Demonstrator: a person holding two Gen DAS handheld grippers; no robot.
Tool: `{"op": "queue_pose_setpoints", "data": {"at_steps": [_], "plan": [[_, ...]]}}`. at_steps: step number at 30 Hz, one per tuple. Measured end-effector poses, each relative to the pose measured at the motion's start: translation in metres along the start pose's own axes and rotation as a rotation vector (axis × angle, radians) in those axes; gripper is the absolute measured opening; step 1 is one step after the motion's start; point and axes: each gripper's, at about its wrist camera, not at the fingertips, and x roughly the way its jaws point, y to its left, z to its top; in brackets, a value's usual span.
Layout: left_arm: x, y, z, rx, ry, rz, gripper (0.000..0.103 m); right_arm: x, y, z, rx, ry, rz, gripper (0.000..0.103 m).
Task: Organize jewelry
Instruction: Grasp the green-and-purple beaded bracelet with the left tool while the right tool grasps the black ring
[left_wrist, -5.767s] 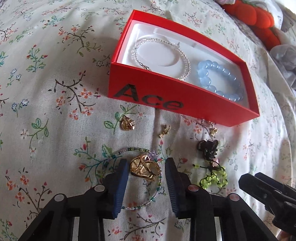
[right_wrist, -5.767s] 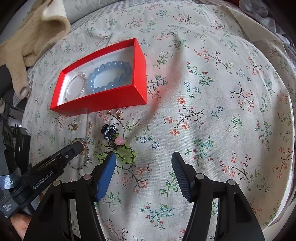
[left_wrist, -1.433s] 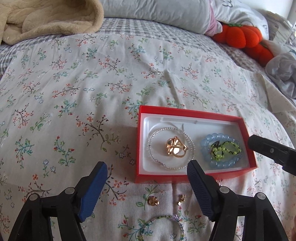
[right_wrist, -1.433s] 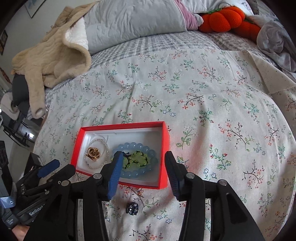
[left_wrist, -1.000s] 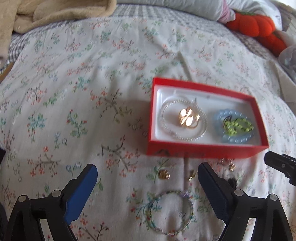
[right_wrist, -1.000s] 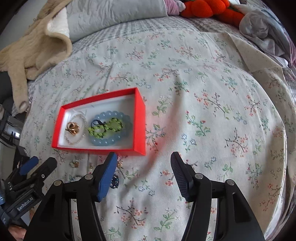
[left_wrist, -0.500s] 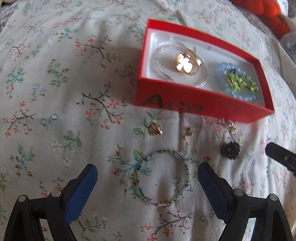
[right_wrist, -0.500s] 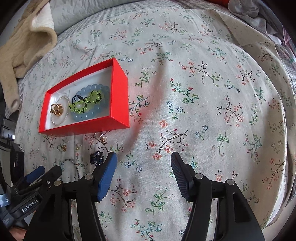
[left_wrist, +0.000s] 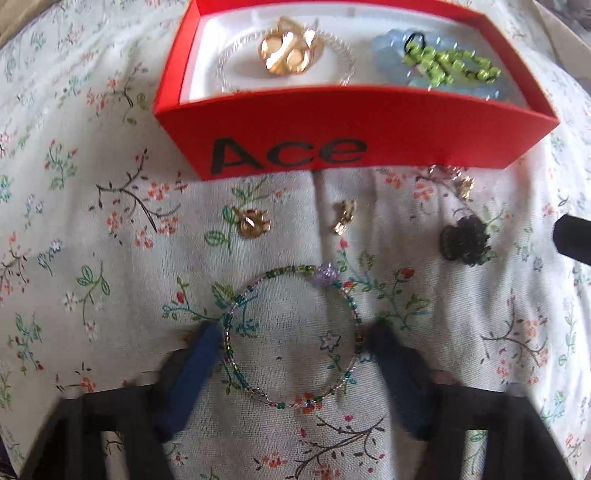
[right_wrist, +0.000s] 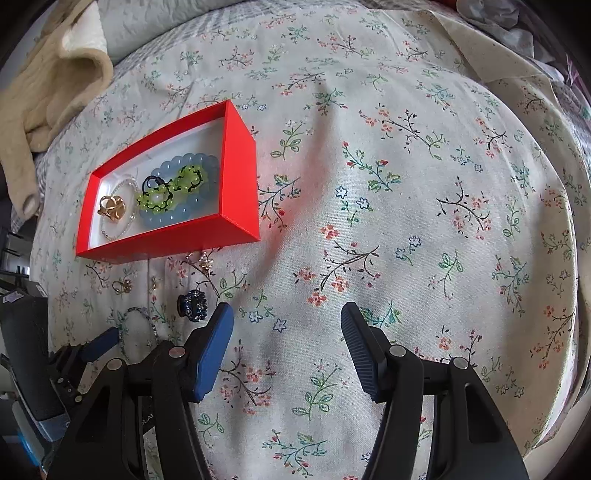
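A red box (left_wrist: 354, 122) marked "Ace" lies on the floral bedspread; it also shows in the right wrist view (right_wrist: 236, 184). Inside are a clear bead bracelet (left_wrist: 343, 55), a gold ring (left_wrist: 284, 55), a blue bead bracelet (right_wrist: 173, 216) and a green bead piece (left_wrist: 450, 64). In front of the box lie a thin green-purple bead bracelet (left_wrist: 236, 310), two small gold pieces (left_wrist: 253, 223), a gold earring (left_wrist: 463, 184) and a dark clip (left_wrist: 465, 240). My left gripper (left_wrist: 295, 347) is open, its fingers on either side of the thin bracelet. My right gripper (right_wrist: 286, 328) is open and empty, right of the clip (right_wrist: 192, 304).
A beige blanket (right_wrist: 48, 88) and a grey pillow (right_wrist: 155, 26) lie beyond the box. Crumpled cloth (right_wrist: 517, 26) sits at the far right. The bedspread (right_wrist: 406, 184) stretches out to the right of the box.
My left gripper has come down and forward over the thin bead bracelet and its fingers have narrowed around it. My right gripper has lowered slightly and stays open.
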Motion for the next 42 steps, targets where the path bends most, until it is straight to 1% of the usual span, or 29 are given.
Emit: {"op": "queue_pose_setpoints", "data": {"at_steps": [5, 8, 13, 17, 22, 25, 26, 29, 32, 37, 40, 42], "plan": [[-0.008, -0.001, 0.005, -0.043, -0.014, -0.057, 0.049, 0.000, 0.000, 0.000, -0.002, 0.000, -0.003, 0.064], [-0.014, 0.007, 0.004, -0.067, -0.021, -0.081, 0.048, 0.000, 0.002, -0.001, -0.009, 0.003, 0.000, 0.064], [-0.029, 0.024, 0.005, -0.083, -0.046, -0.091, 0.048, 0.004, 0.010, 0.000, -0.031, 0.009, 0.006, 0.064], [-0.039, 0.038, 0.003, -0.115, -0.062, -0.092, 0.048, 0.006, 0.018, 0.000, -0.042, 0.010, 0.046, 0.064], [-0.043, 0.060, -0.009, -0.145, -0.089, -0.101, 0.048, 0.003, 0.027, -0.004, -0.052, 0.003, 0.075, 0.063], [-0.049, 0.072, -0.020, -0.151, -0.102, -0.098, 0.048, 0.006, 0.030, -0.008, -0.047, 0.021, 0.093, 0.064], [-0.049, 0.075, -0.017, -0.151, -0.106, -0.099, 0.048, 0.008, 0.031, -0.008, -0.045, 0.030, 0.102, 0.063], [-0.052, 0.080, -0.020, -0.149, -0.117, -0.102, 0.049, 0.010, 0.036, -0.006, -0.043, 0.032, 0.124, 0.063], [-0.051, 0.086, -0.022, -0.155, -0.115, -0.100, 0.049, 0.012, 0.039, -0.003, -0.041, 0.027, 0.130, 0.063], [-0.050, 0.093, -0.022, -0.164, -0.114, -0.094, 0.050, 0.019, 0.044, 0.001, -0.012, 0.037, 0.163, 0.063], [-0.050, 0.094, -0.022, -0.168, -0.115, -0.091, 0.050, 0.023, 0.046, 0.000, 0.001, 0.042, 0.163, 0.061], [-0.050, 0.094, -0.022, -0.172, -0.113, -0.090, 0.050, 0.025, 0.050, 0.000, -0.006, 0.045, 0.162, 0.052]]}}
